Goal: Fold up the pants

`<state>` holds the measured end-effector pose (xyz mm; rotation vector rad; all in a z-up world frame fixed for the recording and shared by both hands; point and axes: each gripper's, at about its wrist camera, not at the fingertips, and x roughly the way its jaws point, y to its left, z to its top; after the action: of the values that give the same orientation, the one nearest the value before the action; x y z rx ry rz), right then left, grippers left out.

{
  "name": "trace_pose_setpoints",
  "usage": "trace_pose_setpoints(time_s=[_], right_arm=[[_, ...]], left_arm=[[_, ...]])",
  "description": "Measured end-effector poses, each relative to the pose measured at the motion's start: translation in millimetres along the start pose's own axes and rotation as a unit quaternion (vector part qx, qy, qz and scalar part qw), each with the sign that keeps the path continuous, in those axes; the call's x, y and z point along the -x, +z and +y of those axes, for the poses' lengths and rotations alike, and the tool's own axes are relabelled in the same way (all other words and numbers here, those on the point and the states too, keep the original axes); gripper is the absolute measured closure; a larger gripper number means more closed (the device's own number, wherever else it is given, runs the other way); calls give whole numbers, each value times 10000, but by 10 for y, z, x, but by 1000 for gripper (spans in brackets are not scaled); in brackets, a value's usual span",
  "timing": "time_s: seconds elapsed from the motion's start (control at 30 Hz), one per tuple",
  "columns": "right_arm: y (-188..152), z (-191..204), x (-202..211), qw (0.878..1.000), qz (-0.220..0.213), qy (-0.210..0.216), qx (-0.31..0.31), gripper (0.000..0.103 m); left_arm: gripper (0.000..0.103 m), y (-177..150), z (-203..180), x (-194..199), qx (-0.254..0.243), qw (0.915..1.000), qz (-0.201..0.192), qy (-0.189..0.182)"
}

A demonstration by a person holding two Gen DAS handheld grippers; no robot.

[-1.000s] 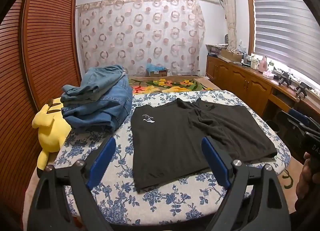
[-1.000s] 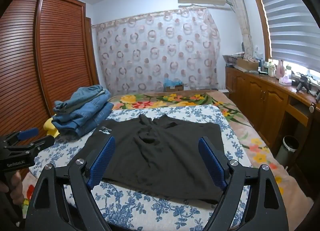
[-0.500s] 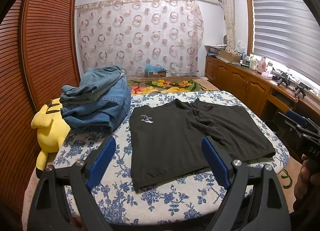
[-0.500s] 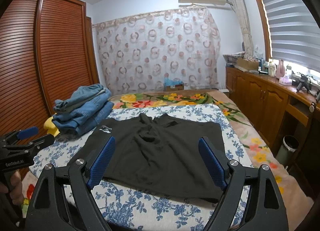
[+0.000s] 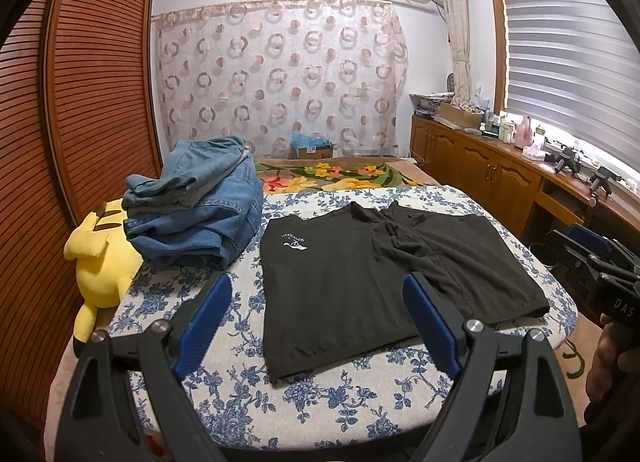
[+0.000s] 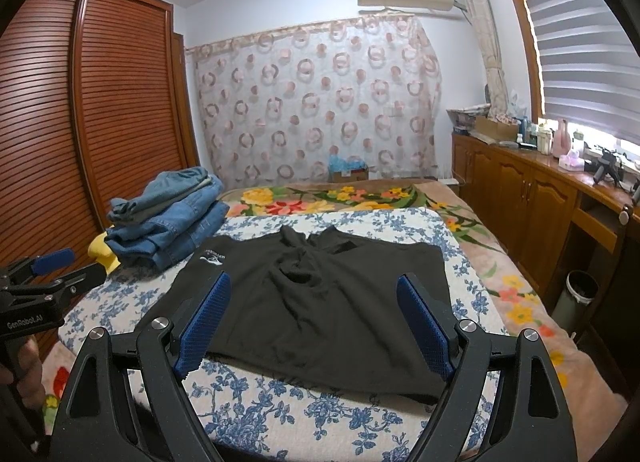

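Now both grippers wait over the pants

Flat on the blue-flowered bed cover (image 5: 224,414) lie the black pants (image 5: 384,282), with a small white logo. The left gripper (image 5: 318,326) and the right gripper (image 6: 310,320) hang above the near edge, jaws spread wide, holding nothing. A stack of folded jeans (image 5: 196,206) sits beside, next to a yellow plush toy (image 5: 100,262).

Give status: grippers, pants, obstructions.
Left gripper and right gripper open, empty. Black pants lie flat, unfolded. Jeans pile beside, apart.
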<state>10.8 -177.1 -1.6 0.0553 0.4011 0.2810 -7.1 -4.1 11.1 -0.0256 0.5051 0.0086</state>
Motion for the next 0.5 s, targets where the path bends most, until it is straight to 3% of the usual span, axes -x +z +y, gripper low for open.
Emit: trace_pose_setpoints(time_s=[0.5], right_arm=[[-1, 0, 8, 10000, -6, -1, 4, 16]], left_arm=[[15, 13, -7, 30, -10, 10000, -18, -1]])
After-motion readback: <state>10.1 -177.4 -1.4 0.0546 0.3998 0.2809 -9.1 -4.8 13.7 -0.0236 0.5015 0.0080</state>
